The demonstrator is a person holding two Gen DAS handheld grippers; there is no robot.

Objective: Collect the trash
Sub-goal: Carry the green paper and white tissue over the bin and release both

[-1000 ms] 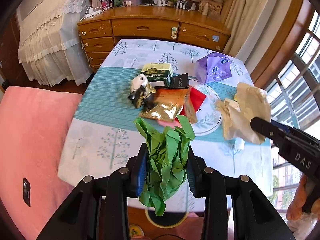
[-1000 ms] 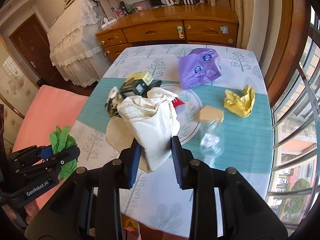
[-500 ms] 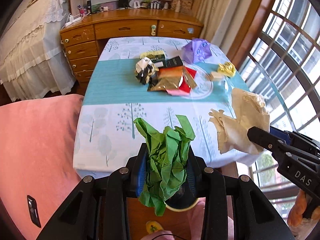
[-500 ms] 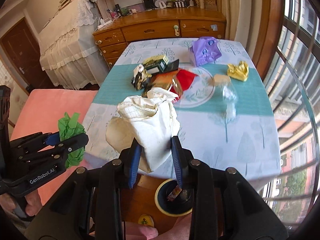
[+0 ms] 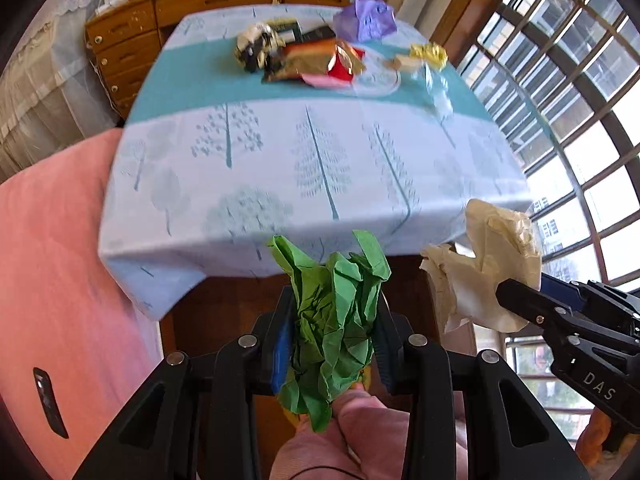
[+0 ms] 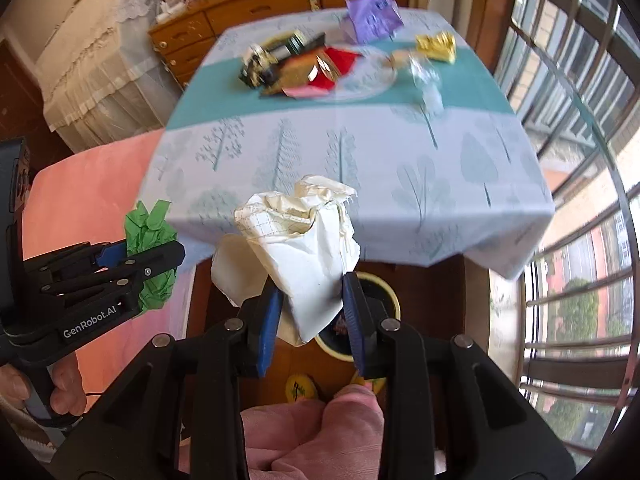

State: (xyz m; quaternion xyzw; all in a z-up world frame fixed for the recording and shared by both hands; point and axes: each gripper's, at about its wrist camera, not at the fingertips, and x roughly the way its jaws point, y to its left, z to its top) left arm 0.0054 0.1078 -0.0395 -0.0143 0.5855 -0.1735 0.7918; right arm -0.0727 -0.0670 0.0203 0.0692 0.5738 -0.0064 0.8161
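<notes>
My left gripper (image 5: 332,332) is shut on a crumpled green paper (image 5: 336,316), held below and in front of the table's near edge. It also shows in the right wrist view (image 6: 152,256) at the left. My right gripper (image 6: 312,312) is shut on a crumpled cream paper bag (image 6: 304,248), held above a dark bin with a yellow rim (image 6: 380,292) on the floor. The bag also shows in the left wrist view (image 5: 484,268) at the right. More trash lies on the table's far half: a purple bag (image 6: 372,20), yellow wrapper (image 6: 436,46), gold and red packets (image 6: 324,66).
The table (image 5: 280,160) has a tree-print cloth hanging over its near edge. A pink chair (image 5: 52,260) stands at the left. A wooden dresser (image 6: 248,12) is behind the table. Barred windows (image 6: 580,160) run along the right. A clear crumpled plastic (image 6: 428,84) lies near the plate.
Both grippers have pulled back from the table and dropped below its near edge, each still holding its paper. The right one now hangs over the bin.
</notes>
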